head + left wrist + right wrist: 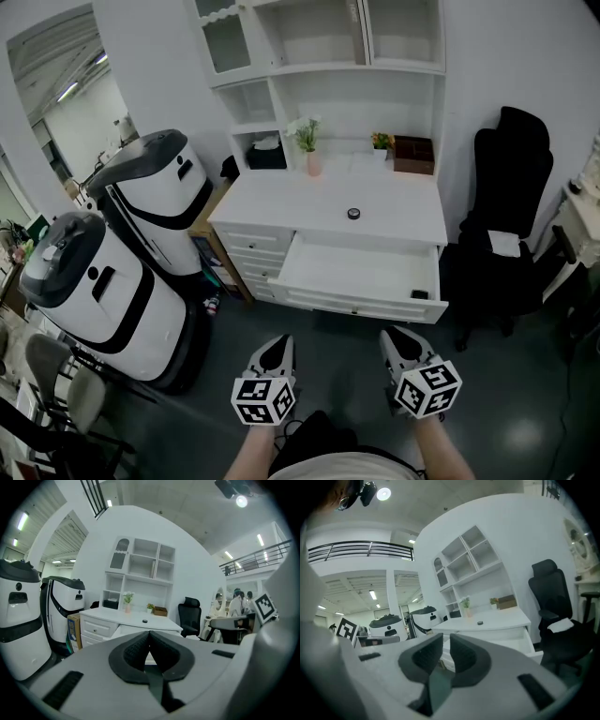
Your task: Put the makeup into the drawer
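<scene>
Vanity drawer's open, makeup's still sitting up top

Biggest first: two white pod-shaped machines (112,281) on the left, then the white vanity (394,211) with its drawer (356,267) pulled out, and a black chair (506,216) on the right. The cardboard box (71,629) by the vanity has blue print, too small to read. Left gripper (277,345) has its jaws pressed together and empty; right gripper (398,336) shows just a thin slit with nothing in it. Both are well short of the small round makeup pot (353,213) on the vanity top, behind the drawer.
</scene>
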The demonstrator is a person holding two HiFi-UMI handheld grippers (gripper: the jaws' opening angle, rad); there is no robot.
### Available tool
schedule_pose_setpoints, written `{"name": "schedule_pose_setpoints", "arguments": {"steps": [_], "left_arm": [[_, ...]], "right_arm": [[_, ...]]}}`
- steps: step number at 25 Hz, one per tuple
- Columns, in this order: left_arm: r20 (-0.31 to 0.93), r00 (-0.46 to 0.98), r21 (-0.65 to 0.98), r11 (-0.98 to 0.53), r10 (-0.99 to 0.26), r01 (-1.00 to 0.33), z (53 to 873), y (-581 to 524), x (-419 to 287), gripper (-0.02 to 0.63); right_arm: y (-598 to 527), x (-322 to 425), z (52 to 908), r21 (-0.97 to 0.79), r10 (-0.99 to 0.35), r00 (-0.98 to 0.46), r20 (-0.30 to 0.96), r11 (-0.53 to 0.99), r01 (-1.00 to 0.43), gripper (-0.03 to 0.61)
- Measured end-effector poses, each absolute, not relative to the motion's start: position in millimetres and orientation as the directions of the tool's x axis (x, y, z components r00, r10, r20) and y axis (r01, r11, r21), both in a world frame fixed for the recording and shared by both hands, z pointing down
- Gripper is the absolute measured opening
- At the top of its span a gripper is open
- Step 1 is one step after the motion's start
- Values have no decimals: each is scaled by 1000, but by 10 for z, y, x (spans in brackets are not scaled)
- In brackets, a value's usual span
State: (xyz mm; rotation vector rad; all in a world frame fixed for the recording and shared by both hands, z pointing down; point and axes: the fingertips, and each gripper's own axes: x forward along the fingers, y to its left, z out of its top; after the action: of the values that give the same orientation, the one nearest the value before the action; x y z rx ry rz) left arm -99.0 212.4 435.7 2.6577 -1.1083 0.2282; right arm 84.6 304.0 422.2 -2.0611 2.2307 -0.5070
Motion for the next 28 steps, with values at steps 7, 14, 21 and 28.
{"name": "schedule_pose_setpoints", "arguments": {"steps": [7, 14, 21, 28], "left_arm": [[247, 688, 164, -671, -682, -723, 4385, 1890, -958, 2], [241, 697, 182, -674, -675, -716, 4450, 1336, -817, 3], [224, 722, 184, -699, -655, -691, 4405, 488, -585, 3], [244, 749, 184, -729, -616, -659, 4455, -266, -374, 3]], "right_arm": [[2846, 958, 4289, -270, -974, -95, 208, 36, -962, 106], [2324, 1120, 4378, -261, -968, -80, 240, 15, -965, 149], [1468, 1343, 4441, -248, -964, -40, 264, -28, -968, 186], [689, 1520, 4467, -246, -959, 3, 284, -76, -966, 186]]}}
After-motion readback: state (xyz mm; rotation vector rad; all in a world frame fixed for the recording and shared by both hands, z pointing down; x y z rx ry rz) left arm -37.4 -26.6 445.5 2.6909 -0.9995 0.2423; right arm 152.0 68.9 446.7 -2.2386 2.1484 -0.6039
